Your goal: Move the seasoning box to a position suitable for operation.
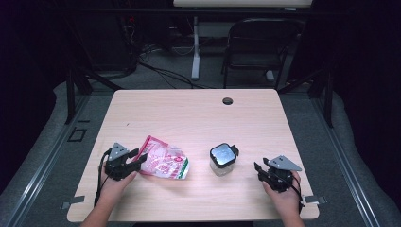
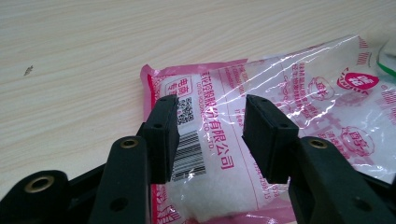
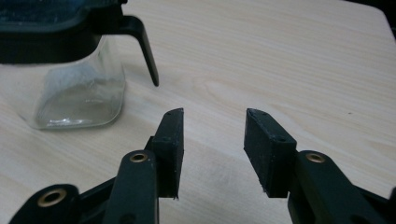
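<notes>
Two hand-held grippers low at the near side of a wooden table (image 1: 198,113), both with jaws parted.

Left gripper (image 1: 137,158) sits at the left edge of a pink-and-clear plastic bag (image 1: 163,161) of white granules; its jaws stand spread above the bag's barcode corner (image 2: 191,154), gripping nothing. Right gripper (image 1: 259,169) rests near the table's right edge, jaws equally apart and empty over bare wood. Glass jar (image 1: 222,161) with a black lid (image 1: 223,154) stands upright between bag and right gripper, touching neither. Round grommet hole (image 1: 228,100) near the far edge.
</notes>
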